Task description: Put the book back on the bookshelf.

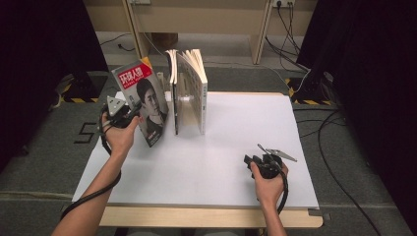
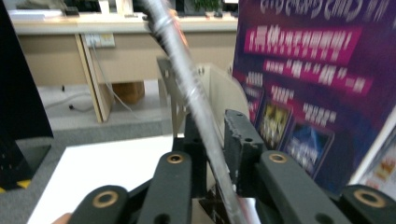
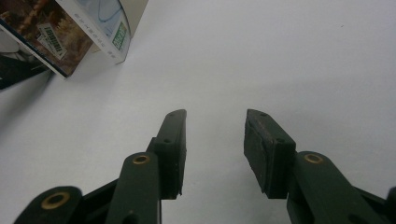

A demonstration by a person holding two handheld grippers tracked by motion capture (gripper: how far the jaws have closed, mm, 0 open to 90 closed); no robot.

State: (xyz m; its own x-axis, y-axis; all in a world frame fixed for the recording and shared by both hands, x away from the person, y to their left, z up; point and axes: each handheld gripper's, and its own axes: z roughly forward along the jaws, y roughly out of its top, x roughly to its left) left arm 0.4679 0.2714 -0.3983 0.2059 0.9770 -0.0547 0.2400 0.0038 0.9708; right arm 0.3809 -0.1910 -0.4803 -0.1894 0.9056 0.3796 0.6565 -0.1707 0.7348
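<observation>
The left gripper (image 1: 129, 114) sits near the bench's (image 1: 236, 162) left edge, towards the far-left corner, with its fingers (image 2: 240, 140) on either side of the edge of a thin glossy magazine with a red title block and a portrait on its cover (image 1: 142, 101). The magazine stands tilted on its lower edge, its top leaning away from the books beside it. In the left gripper view the magazine's silvery edge (image 2: 187, 88) runs up between the two black fingers, which lie close against it; whether the pads press on it cannot be told. Its purple back cover with pink lettering (image 2: 317, 79) rises to the right.

Just beside the magazine, at the middle of the far edge of the white-topped bench, two pale paperback books (image 1: 189, 88) stand upright in a light-coloured stand (image 1: 184, 98), pages fanned a little at the top.

The right gripper (image 1: 253, 160) rests low over the bare bench surface near the right part of the near edge, well apart from the books. Its fingers (image 3: 268, 154) stand apart with nothing between them, pointing towards the books' lower corner (image 3: 93, 37).
</observation>
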